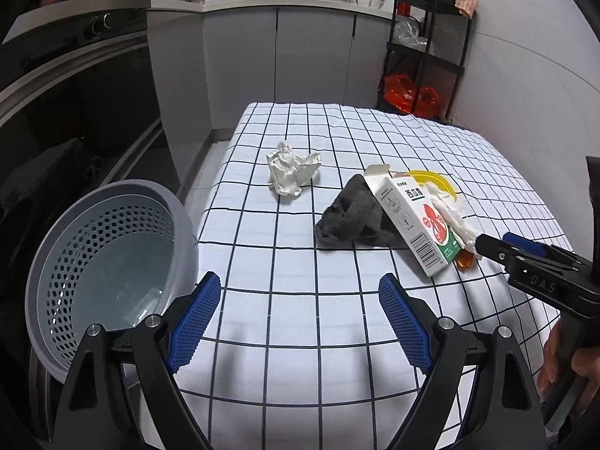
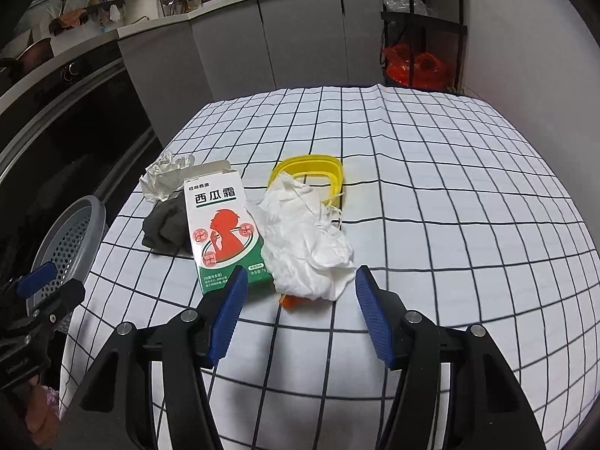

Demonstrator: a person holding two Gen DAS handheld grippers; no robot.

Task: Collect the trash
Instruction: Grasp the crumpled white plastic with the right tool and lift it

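Observation:
On the checked tablecloth (image 1: 337, 300) lie a crumpled white paper (image 1: 290, 170), a dark grey cloth (image 1: 352, 221), a white and green carton (image 1: 416, 221), a white tissue (image 2: 307, 236) over a small orange piece (image 2: 290, 302), and a yellow lid (image 2: 318, 172). A grey perforated basket (image 1: 108, 262) stands off the table's left edge. My left gripper (image 1: 300, 322) is open and empty above the near table. My right gripper (image 2: 300, 315) is open, its fingers just short of the tissue; it also shows in the left wrist view (image 1: 498, 247).
Grey kitchen cabinets (image 1: 277, 48) stand behind the table, a black oven front (image 1: 75, 86) to the left. A black shelf rack (image 1: 427, 48) with red bags (image 1: 408, 93) stands at the far right. A white wall (image 2: 525, 56) runs along the table's right side.

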